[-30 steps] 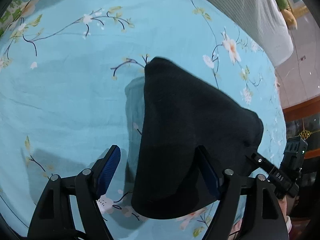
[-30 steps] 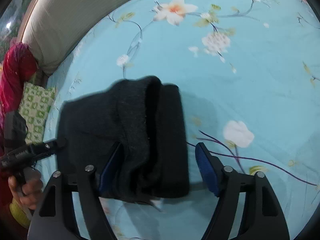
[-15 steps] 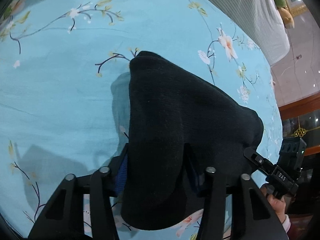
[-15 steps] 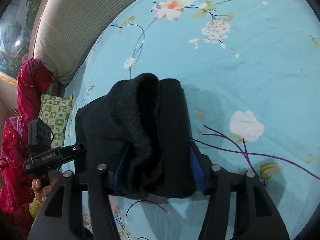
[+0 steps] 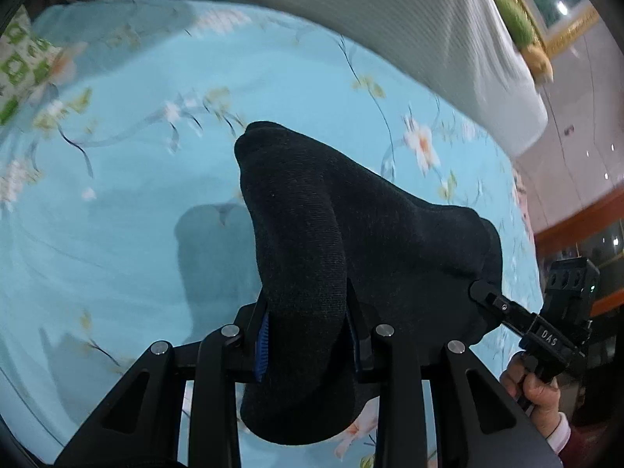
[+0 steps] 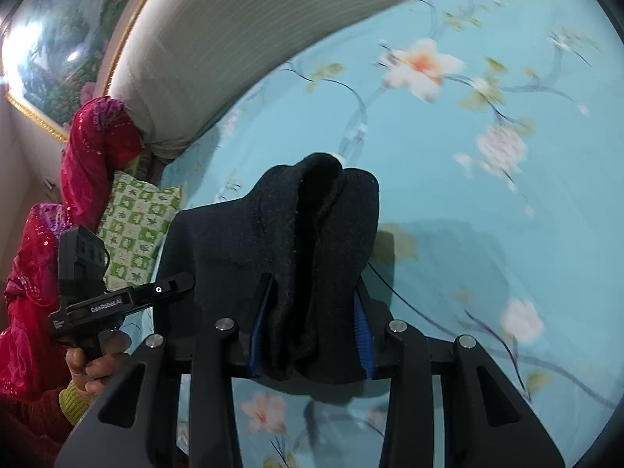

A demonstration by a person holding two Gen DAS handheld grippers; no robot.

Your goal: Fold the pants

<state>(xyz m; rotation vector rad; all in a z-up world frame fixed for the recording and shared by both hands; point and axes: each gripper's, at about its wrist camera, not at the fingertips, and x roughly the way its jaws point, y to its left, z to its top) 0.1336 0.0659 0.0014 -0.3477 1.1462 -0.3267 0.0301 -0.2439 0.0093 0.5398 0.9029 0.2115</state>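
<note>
The black knit pants [image 5: 351, 241] are folded into a thick bundle and held up above the blue flowered bedsheet [image 5: 124, 210]. My left gripper [image 5: 306, 331] is shut on one end of the bundle. My right gripper [image 6: 312, 335] is shut on the other end of the pants [image 6: 304, 241], where several layers show on edge. Each gripper shows in the other's view: the right one at the pants' right edge [image 5: 507, 312], the left one at their left edge [image 6: 128, 296]. The pants' shadow lies on the sheet below.
A white ribbed headboard cushion [image 5: 390, 11] runs along the far side of the bed, also in the right wrist view [image 6: 234, 31]. A green checked pillow [image 6: 136, 230] and red cloth [image 6: 93, 148] lie at the bed's left end. A framed picture [image 6: 66, 39] hangs behind.
Both grippers have shut on the pants, having been open a second ago. The bundle has been lifted off the sheet, and both cameras now tilt up towards the headboard.
</note>
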